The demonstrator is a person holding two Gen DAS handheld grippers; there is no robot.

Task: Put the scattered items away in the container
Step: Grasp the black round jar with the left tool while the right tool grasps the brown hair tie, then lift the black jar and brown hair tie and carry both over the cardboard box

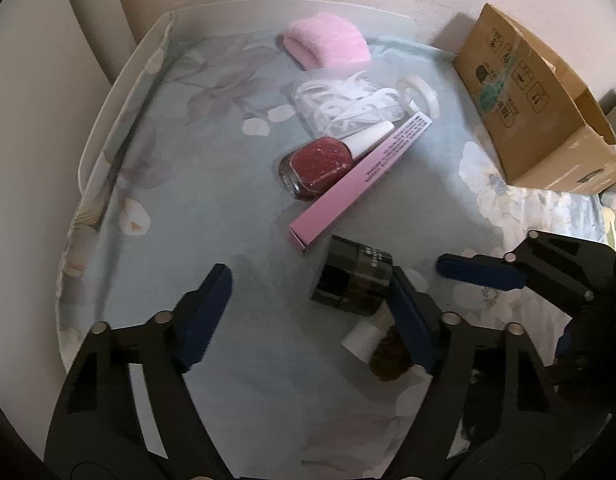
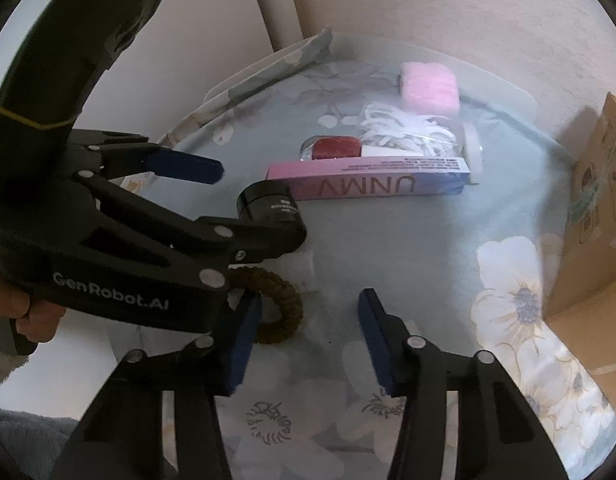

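Most items already sit in the translucent container [image 1: 120, 92]: pink box [image 1: 360, 172], red polish bottle [image 1: 320, 162], white ties [image 1: 340, 100], tape roll [image 1: 422, 94], pink cloth [image 1: 328, 46], dark jar [image 1: 354, 278]. By my read, mostly done.

Left over, judging by position: brown hair tie [image 2: 282, 304] and a white-capped bottle [image 1: 366, 338], at 5 o'clock in the left wrist view; can't tell whether they lie inside the wall.

Pink box long axis runs 7-to-1 o'clock, the polish bottle roughly parallel, cap toward 1.

Left gripper [image 1: 312, 312]: jaws spread, nothing pinched. Right gripper [image 2: 308, 344]: jaws part-open, empty.

Cardboard box [image 1: 540, 104] at 2 o'clock.
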